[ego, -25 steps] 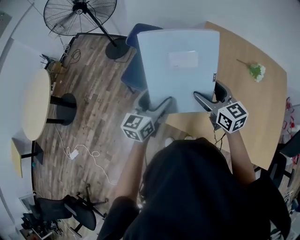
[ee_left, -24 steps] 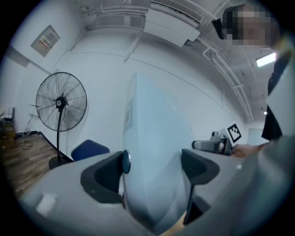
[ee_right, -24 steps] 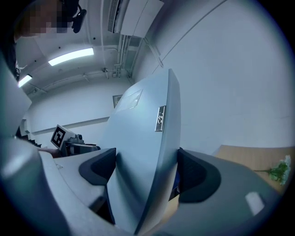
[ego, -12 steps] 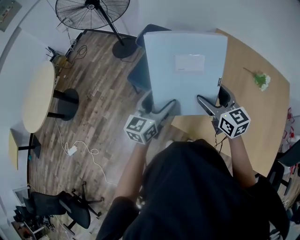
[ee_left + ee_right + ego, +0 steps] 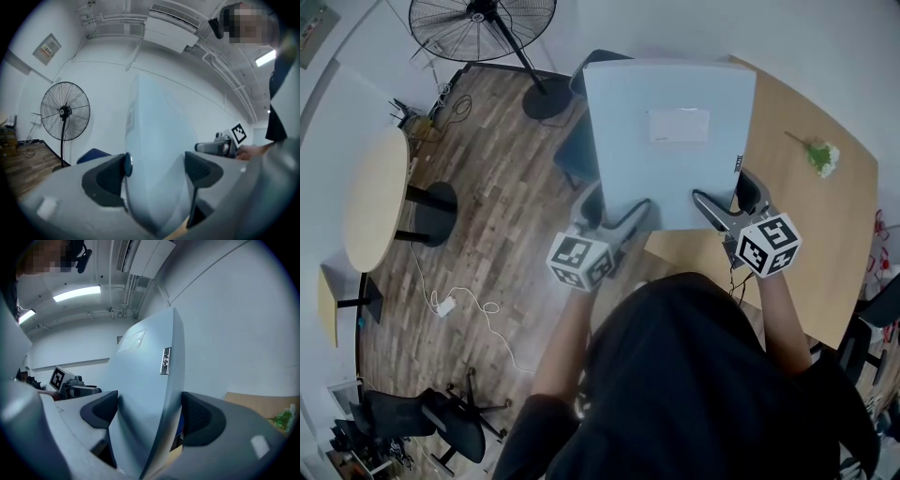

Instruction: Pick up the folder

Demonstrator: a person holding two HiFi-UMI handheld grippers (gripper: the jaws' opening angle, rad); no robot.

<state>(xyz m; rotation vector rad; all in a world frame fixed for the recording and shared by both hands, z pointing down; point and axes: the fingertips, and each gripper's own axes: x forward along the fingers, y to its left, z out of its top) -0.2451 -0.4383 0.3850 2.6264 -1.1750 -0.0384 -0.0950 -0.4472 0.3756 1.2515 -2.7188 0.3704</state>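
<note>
A pale blue folder (image 5: pixel 670 136) with a clear label pocket is held up in the air above the near corner of the wooden table (image 5: pixel 825 234). My left gripper (image 5: pixel 623 217) is shut on its lower left corner, my right gripper (image 5: pixel 724 204) on its lower right corner. The left gripper view has the folder (image 5: pixel 154 159) pinched between the jaws of the left gripper (image 5: pixel 157 171), seen edge-on. In the right gripper view the folder (image 5: pixel 145 390) stands between the pads of the right gripper (image 5: pixel 150 414), its small spine tag showing.
A small green plant sprig (image 5: pixel 818 157) lies on the table's far right. A blue chair (image 5: pixel 577 141) stands under the folder's left side. A standing fan (image 5: pixel 483 23) is at the back left, a round side table (image 5: pixel 375 202) on the left, and cables (image 5: pixel 455 305) on the wood floor.
The folder has been lifted a little higher and farther from me over the last second; between half a second ago and now it barely moves. Both grippers keep their hold.
</note>
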